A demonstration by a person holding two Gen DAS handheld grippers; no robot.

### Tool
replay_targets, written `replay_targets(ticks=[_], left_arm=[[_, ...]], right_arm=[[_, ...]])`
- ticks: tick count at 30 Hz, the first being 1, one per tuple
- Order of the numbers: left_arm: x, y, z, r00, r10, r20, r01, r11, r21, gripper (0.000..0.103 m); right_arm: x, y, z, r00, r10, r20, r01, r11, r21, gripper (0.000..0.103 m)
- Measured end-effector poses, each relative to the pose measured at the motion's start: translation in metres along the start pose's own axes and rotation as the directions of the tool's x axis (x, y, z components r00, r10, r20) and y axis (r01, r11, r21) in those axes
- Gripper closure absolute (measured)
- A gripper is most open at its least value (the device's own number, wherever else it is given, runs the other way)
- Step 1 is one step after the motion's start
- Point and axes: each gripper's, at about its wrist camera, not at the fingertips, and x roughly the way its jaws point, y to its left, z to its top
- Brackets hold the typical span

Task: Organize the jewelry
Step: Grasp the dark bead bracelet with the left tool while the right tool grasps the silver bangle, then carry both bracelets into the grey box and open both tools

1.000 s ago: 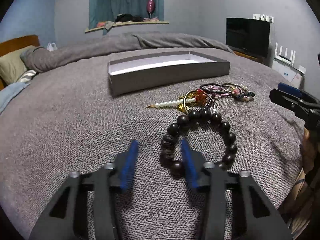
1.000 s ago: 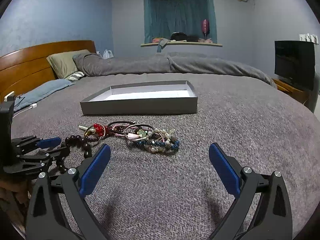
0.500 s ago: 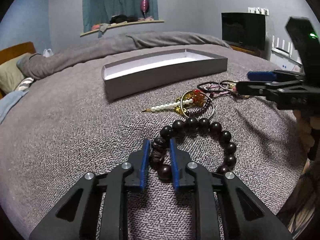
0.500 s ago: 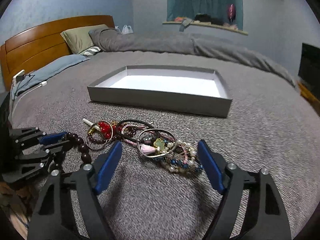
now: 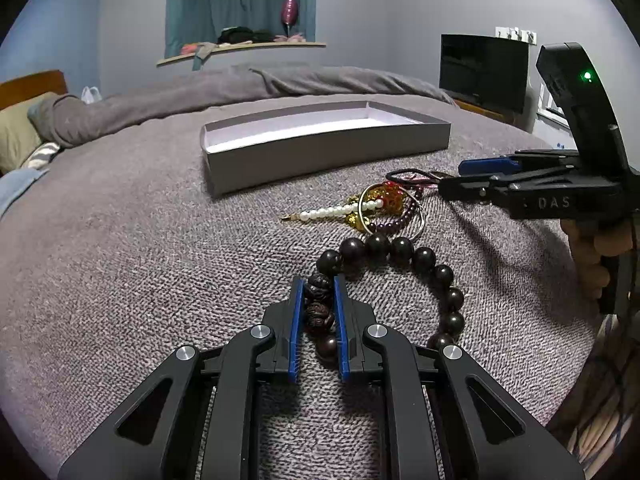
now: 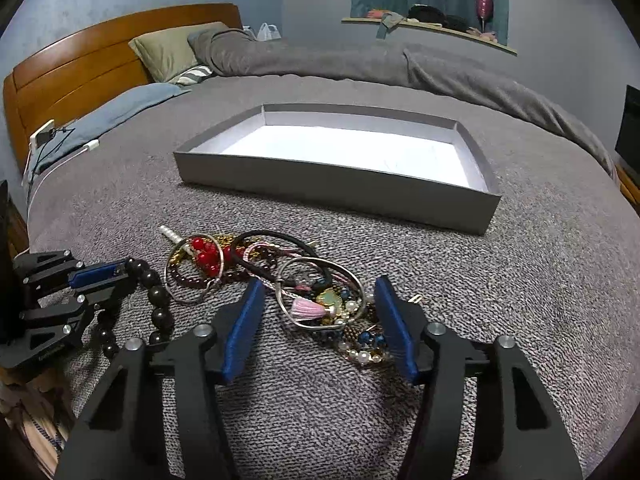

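A dark wooden bead bracelet (image 5: 400, 252) lies on the grey bedspread. My left gripper (image 5: 318, 300) is shut on its near beads; it also shows in the right wrist view (image 6: 100, 276). A heap of jewelry (image 6: 312, 292) with bangles, a pink tassel and red beads lies beside it. My right gripper (image 6: 320, 312) is open, its fingers straddling the heap's near end; it shows in the left wrist view (image 5: 472, 180). A pearl strand (image 5: 328, 213) sticks out of the heap. The shallow grey box (image 6: 336, 188) with a white inside stands empty behind.
The bedspread (image 6: 540, 280) spreads all around. A rolled grey duvet (image 6: 360, 64) and pillows (image 6: 172, 48) lie at the back by the wooden headboard (image 6: 72, 76). A black TV (image 5: 482, 70) stands at the right.
My left gripper has closed onto the dark bead bracelet. My right gripper has moved forward and down until its open fingers straddle the jewelry heap.
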Motion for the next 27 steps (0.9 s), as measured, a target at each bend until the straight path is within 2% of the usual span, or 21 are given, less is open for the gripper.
replay_targets(ticks=[2,3,14,19,22,27], left_arm=[[0.0,0.0,0.0,1.0,-0.001,0.001,0.001,1.0,0.003,0.088],[0.0,-0.001,0.0,1.0,-0.002,0.002,0.002,1.0,0.004,0.088],[-0.004,-0.002,-0.003,1.0,-0.004,0.016,0.004,1.0,0.004,0.088],[-0.004,-0.001,-0.003,1.0,-0.01,0.013,0.01,1.0,0.005,0.088],[-0.003,-0.001,-0.002,1.0,-0.007,0.009,0.007,1.0,0.006,0.088],[0.0,-0.006,-0.001,1.0,0.008,0.001,-0.008,1.0,0.026,0.088]], right_arm=[[-0.001,-0.003,-0.001,1.0,0.009,0.007,-0.009,1.0,0.014,0.052],[-0.002,-0.004,-0.001,1.0,0.01,0.009,-0.01,1.0,0.016,0.057],[-0.027,-0.012,-0.018,0.997,0.026,0.071,-0.031,0.997,0.067,0.058],[-0.028,-0.016,-0.027,0.999,0.017,0.051,-0.021,0.997,0.077,0.058],[-0.027,-0.017,-0.027,0.999,0.011,0.046,-0.015,0.996,0.083,0.054],[-0.018,-0.018,-0.024,1.0,0.013,0.022,-0.015,0.997,0.081,0.055]])
